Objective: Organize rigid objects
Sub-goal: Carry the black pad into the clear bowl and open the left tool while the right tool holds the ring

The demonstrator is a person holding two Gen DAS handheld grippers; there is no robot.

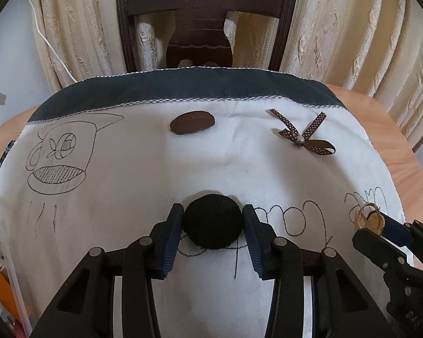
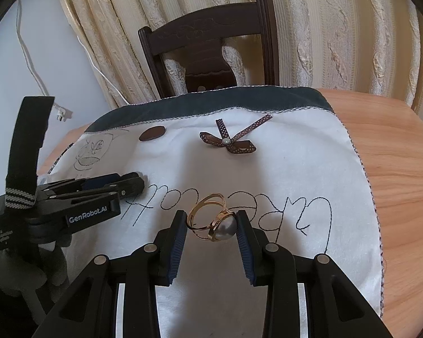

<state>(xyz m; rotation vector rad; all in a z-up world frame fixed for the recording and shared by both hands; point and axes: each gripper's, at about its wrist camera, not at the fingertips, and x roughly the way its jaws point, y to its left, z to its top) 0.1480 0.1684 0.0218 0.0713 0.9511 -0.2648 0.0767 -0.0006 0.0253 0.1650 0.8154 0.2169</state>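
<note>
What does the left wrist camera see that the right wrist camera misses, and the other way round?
Only the left wrist view shows the black round pad gripped between the left gripper. Only the right wrist view clearly shows the pearl on the gold ring, clamped in the right gripper. Both show the brown oval patch, spotted ribbon bow, white cloth and dark chair.

White cloth [image 1: 143, 169] with a dark grey-blue border band, checked edging and black stitched line drawings and script, lying on a light orange-brown wood-grain table [image 2: 394, 152]. On it: a black round pad [image 1: 213, 221], a brown oval patch [image 1: 192, 122], a brown ribbon bow [image 1: 303, 136] with white dots, and a gold ring [image 2: 211, 219] bearing a grey pearl. Behind: dark brown chair [image 1: 206, 8] and cream patterned curtains [image 1: 352, 28]; gripper fingers [image 1: 172, 242] are black with navy ribbed pads.
</note>
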